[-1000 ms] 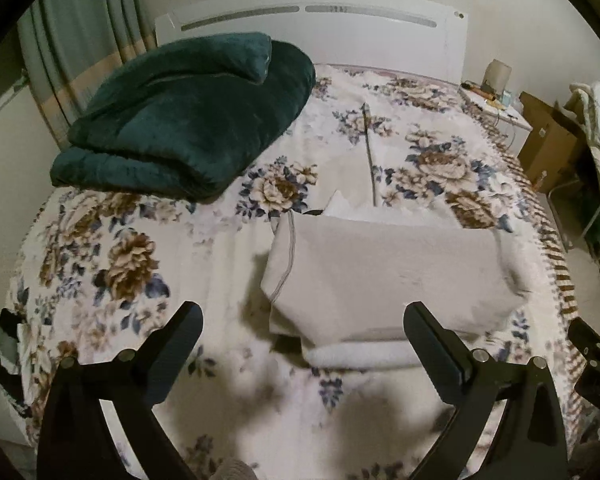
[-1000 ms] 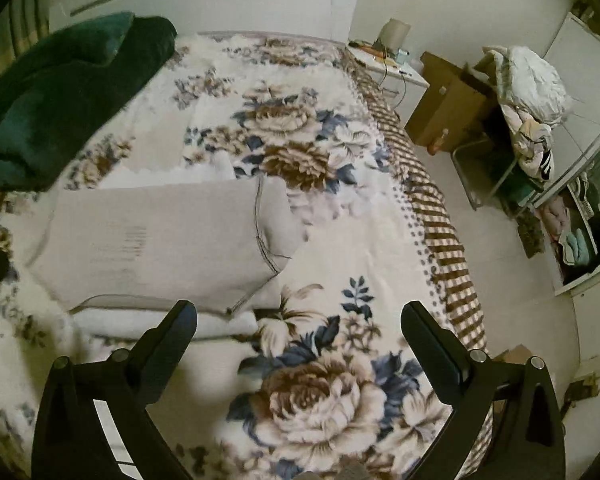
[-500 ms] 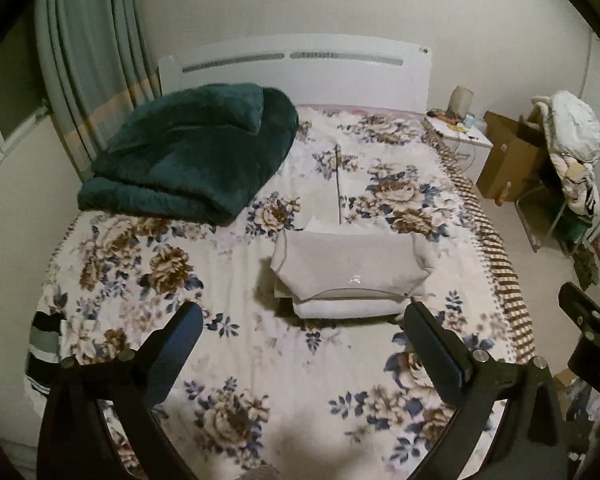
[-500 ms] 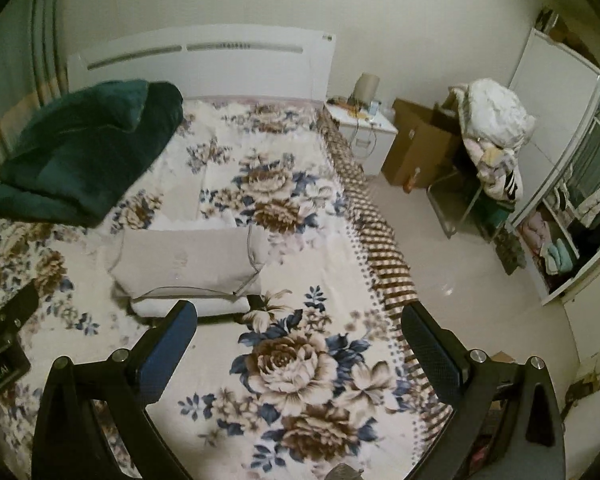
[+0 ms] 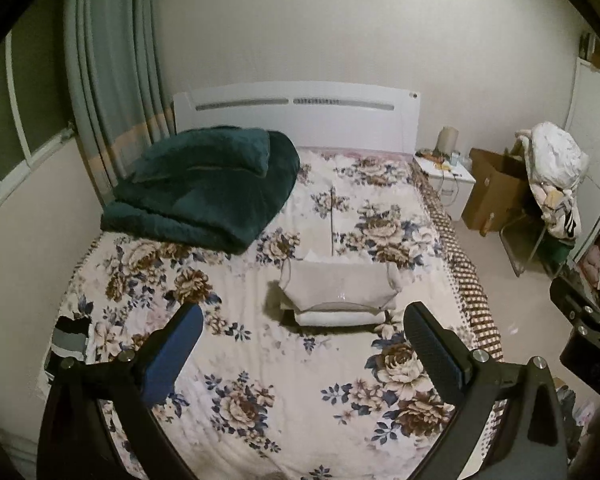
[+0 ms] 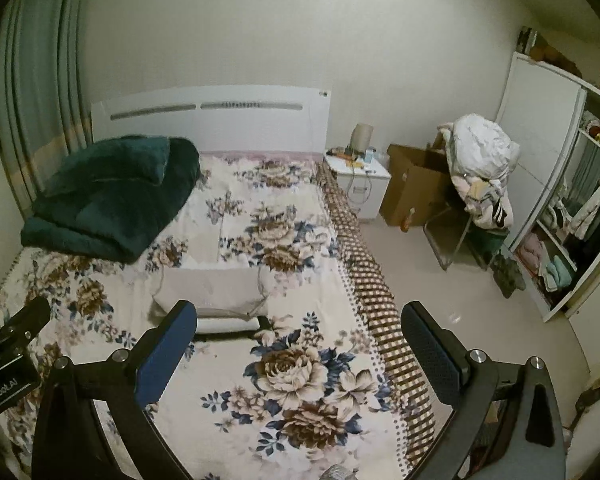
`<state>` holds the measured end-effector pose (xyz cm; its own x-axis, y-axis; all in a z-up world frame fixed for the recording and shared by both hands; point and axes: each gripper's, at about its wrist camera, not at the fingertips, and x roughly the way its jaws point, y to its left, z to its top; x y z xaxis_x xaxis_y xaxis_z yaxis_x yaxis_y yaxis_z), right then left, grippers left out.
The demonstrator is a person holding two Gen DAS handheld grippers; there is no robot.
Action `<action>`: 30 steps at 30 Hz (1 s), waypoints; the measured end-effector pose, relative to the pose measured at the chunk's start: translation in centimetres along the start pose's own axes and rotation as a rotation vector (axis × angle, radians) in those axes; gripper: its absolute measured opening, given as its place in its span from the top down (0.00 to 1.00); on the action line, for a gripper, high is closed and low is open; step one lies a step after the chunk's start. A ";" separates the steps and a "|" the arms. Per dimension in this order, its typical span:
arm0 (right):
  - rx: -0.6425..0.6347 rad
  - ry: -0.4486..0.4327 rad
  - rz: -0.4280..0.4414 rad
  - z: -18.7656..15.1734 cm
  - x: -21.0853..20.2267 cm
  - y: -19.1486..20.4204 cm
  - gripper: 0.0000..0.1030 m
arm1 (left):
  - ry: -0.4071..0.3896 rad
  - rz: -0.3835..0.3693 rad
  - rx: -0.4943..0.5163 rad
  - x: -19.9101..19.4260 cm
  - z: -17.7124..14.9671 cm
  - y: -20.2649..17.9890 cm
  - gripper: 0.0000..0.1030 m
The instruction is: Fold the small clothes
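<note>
Nearest, the left tool (image 5: 300, 344) and the right tool (image 6: 298, 340) both hang released, jaws spread wide and holding nothing, above the near end of the floral-print bed cover (image 5: 260, 380). Farther in, the folded beige garment (image 5: 338, 290) lies flat on a small stack of folded white cloth (image 5: 336, 318) near the middle of the bed, apart from both tools. Beyond it, far left, sits a folded dark green plush blanket (image 5: 208, 188) before the white headboard (image 5: 296, 116)

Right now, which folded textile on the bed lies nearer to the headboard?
The dark green blanket, bulky, beside the curtain. The beige folded garment lies mid-bed, farther from the headboard.
</note>
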<state>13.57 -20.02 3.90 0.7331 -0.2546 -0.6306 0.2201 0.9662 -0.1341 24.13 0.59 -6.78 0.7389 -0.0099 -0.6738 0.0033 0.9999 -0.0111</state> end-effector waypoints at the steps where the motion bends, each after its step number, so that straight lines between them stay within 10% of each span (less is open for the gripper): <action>1: 0.000 -0.006 0.000 0.1 -0.6 0.0 0.00 | -0.007 -0.003 -0.002 -0.7 0.1 0.1 0.00; 30: 0.003 -0.022 0.047 0.4 -7.5 -1.0 0.00 | -0.027 0.006 0.004 -5.5 -0.8 0.2 0.00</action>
<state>8.13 -19.10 9.05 0.7568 -0.2093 -0.6192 0.1867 0.9771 -0.1021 19.52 0.88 -3.73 0.7571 -0.0042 -0.6533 0.0018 1.0000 -0.0043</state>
